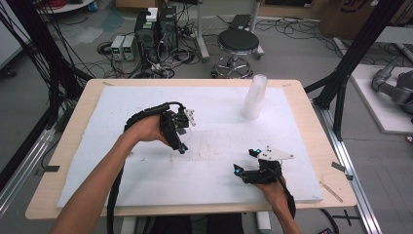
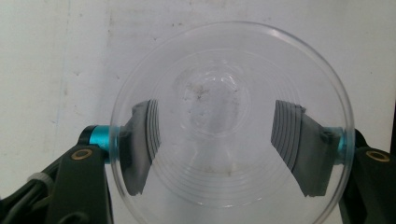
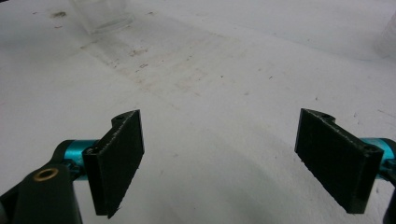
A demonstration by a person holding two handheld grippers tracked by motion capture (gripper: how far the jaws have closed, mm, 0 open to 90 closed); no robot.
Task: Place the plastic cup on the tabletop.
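Clear plastic, a single cup (image 2: 229, 121) sits upright on the white foam board (image 1: 146, 185) left of centre in the high view, its mouth facing the left gripper view's camera. The left gripper (image 1: 181, 139) points down over it, jaws spread on either side of the cup's wall; whether the pads press the wall I cannot tell. Lower right in the high view, the right gripper (image 1: 245, 161) rests low over the board with its jaws wide apart, holding nothing. A stack of clear cups (image 1: 254, 97) stands upper right on the board, well apart from both.
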